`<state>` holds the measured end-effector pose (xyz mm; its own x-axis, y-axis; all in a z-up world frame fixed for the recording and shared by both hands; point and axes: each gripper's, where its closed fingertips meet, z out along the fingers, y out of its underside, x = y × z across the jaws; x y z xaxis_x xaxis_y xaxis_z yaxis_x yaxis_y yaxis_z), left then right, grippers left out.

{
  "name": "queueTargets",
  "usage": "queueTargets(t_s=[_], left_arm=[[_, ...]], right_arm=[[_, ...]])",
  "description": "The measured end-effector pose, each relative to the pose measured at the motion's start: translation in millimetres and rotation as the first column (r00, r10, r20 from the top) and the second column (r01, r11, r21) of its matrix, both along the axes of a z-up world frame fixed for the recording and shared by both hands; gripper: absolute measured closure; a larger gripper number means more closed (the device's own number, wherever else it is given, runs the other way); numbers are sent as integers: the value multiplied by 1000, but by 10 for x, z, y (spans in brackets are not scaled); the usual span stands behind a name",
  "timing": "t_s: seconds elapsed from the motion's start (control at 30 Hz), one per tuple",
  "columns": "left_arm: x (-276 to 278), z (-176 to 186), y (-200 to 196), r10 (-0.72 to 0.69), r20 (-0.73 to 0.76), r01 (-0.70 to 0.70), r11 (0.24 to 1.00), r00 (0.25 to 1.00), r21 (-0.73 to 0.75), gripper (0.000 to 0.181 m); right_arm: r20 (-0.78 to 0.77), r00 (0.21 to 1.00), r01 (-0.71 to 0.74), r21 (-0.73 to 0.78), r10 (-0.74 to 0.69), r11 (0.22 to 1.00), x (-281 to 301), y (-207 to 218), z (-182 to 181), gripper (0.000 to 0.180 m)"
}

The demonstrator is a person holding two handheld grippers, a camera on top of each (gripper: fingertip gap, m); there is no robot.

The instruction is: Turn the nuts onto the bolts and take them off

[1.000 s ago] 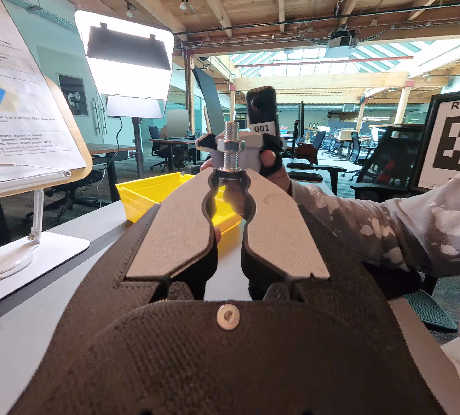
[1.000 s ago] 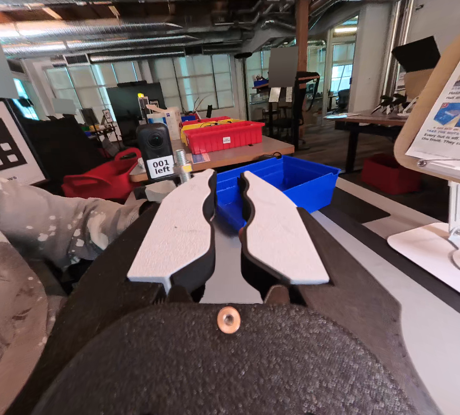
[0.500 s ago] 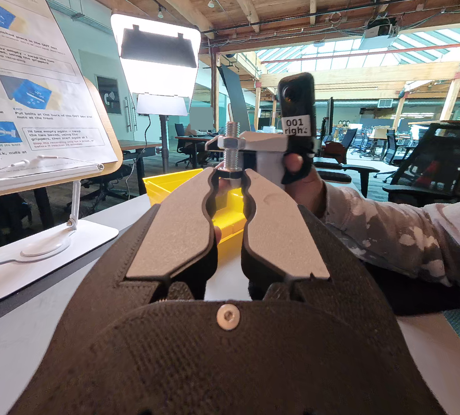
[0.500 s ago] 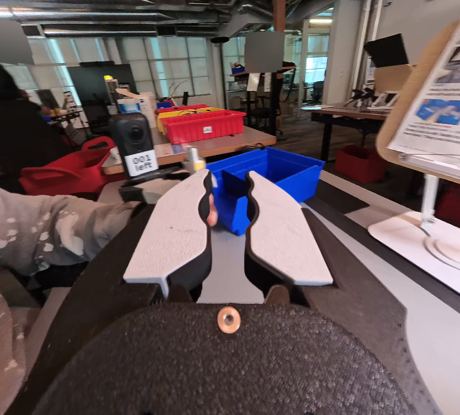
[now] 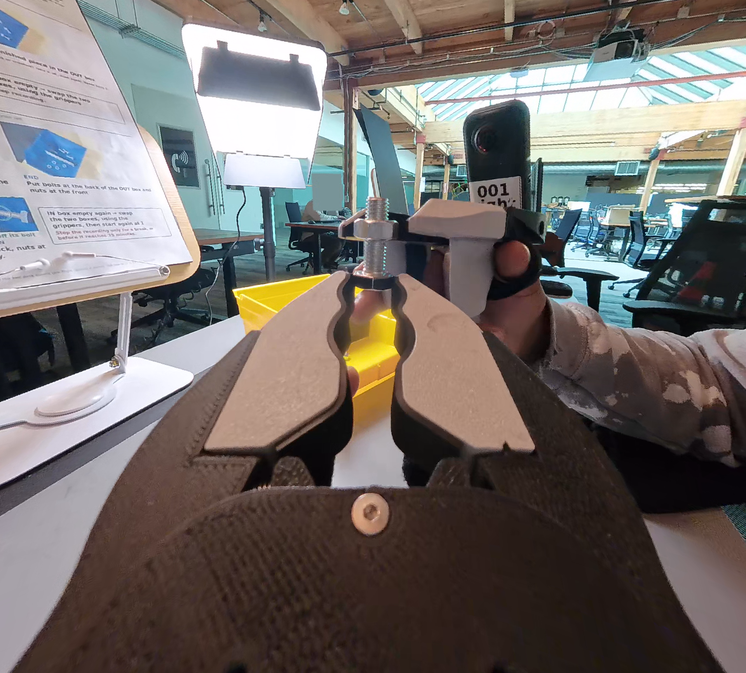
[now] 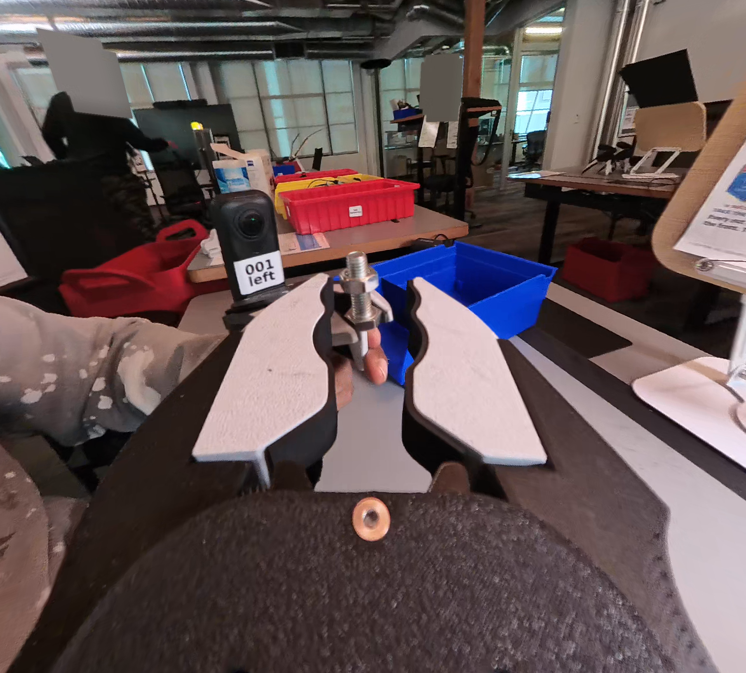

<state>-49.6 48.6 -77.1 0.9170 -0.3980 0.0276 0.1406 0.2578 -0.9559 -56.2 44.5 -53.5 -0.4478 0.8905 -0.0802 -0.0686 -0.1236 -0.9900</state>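
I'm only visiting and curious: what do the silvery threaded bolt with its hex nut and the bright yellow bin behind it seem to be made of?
The silvery threaded bolt and its hex nut look like bare steel, perhaps zinc-plated: bright, shiny, with crisp cut threads. The left gripper clamps the bolt's head. The bright yellow bin looks like moulded plastic: even colour, smooth semi-gloss walls.

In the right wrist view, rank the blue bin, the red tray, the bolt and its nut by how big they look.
1. blue bin
2. red tray, though it sits farther back
3. bolt
4. nut, threaded on the bolt
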Motion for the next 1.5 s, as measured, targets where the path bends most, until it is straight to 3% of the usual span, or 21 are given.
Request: queueTargets(t_s=[0.07,0.1,0.17,0.33,0.43,0.5,0.53,0.7,0.83,0.87,0.93,1.1,1.2,1.23,1.27,1.3,1.5], left_arm=[[-13,13,-4,12,0,-12,1000,1000,1,162],[-34,31,-17,8,12,-9,1000,1000,11,162],[-52,61,-31,14,9,-15,1000,1000,19,162],[-80,7,16,43,20,-43,999,999,-11,162],[-66,-5,25,49,24,-49,999,998,-20,162],[-68,34,-1,34,39,-33,999,999,-6,162],[-75,42,-3,39,36,-38,999,999,-8,162],[-101,-14,40,56,52,-54,998,997,-41,162],[-85,-27,53,64,60,-60,997,996,-57,162],[-92,-8,40,51,74,-48,998,996,-48,162],[-92,14,28,49,69,-46,998,996,-44,162],[-90,-56,70,57,64,-53,996,996,-68,162],[-74,-57,67,53,67,-48,996,996,-70,162],[-96,-47,64,56,76,-51,996,996,-69,162],[-107,-19,44,43,87,-38,998,995,-53,162],[-128,-5,39,53,83,-49,997,995,-52,162],[-119,-63,72,61,74,-56,996,995,-71,162]], right_arm=[[-3,999,40,11,-40,999,-21,64,-7,146],[9,996,90,-13,-90,996,-34,175,-7,164],[-5,986,164,-46,-164,985,-27,375,15,169],[4,998,61,-15,-61,998,-19,102,7,147],[15,997,79,7,-79,997,-64,73,-41,147],[19,986,165,-41,-165,985,-80,293,-40,171],[24,982,188,-64,-187,980,-77,390,-45,172],[16,996,91,-24,-90,996,-49,141,-21,150],[29,994,107,-28,-106,994,-87,136,-46,147],[40,987,155,-62,-153,986,-91,261,-46,169],[33,979,203,-100,-201,974,-73,439,-36,174],[17,996,90,-51,-89,995,-58,116,-3,149],[24,995,97,-30,-96,995,-89,111,-44,146],[30,994,109,-54,-107,993,-86,176,-43,152],[38,985,172,-81,-169,982,-93,321,-44,169],[25,980,201,-95,-199,975,-81,415,-31,169],[7,995,96,-55,-96,994,-70,99,8,146]])
